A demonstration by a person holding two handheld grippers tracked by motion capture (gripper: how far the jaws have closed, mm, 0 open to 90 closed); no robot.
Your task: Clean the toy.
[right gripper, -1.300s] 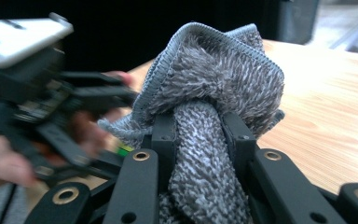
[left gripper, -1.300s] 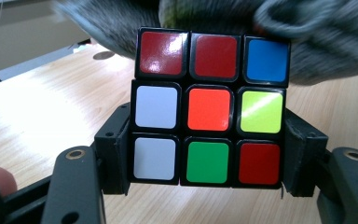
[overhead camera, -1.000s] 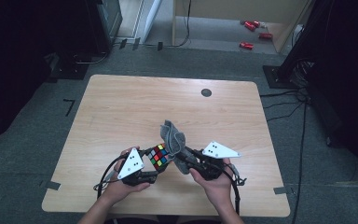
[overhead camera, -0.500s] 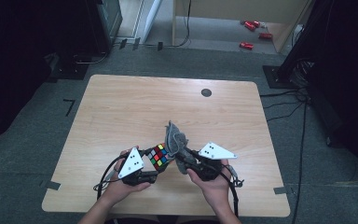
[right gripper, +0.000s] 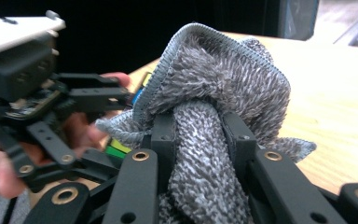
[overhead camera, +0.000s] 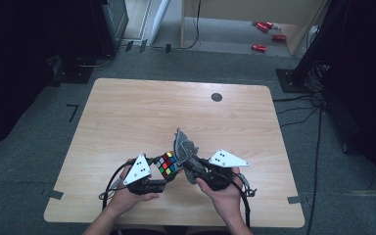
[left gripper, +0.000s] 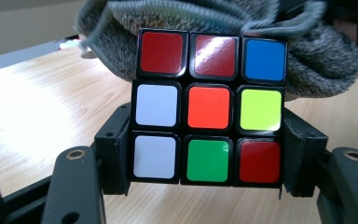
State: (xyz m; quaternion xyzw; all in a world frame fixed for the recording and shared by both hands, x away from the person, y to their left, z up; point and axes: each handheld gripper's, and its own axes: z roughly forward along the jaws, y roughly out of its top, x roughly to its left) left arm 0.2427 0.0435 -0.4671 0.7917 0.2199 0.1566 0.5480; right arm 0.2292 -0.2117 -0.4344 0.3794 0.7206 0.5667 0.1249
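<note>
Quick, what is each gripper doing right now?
Left gripper: shut on the puzzle cube.
Right gripper: shut on the grey cloth.

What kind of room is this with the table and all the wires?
Probably a lab or workshop for recording, not a home. A plain wooden table stands on grey carpet, with taped marks and black cables on the floor, and dark equipment stands around it.

Cube (left gripper: 208, 112) face, black-framed: top row red, red, blue; middle white, orange, yellow-green; bottom white, green, red. Cloth (right gripper: 223, 93) mottled grey, fuzzy pile, paler stitched hem. Table (overhead camera: 127, 112) pale wood grain. Gripper jaws black, top plates light grey with dark dots
</note>
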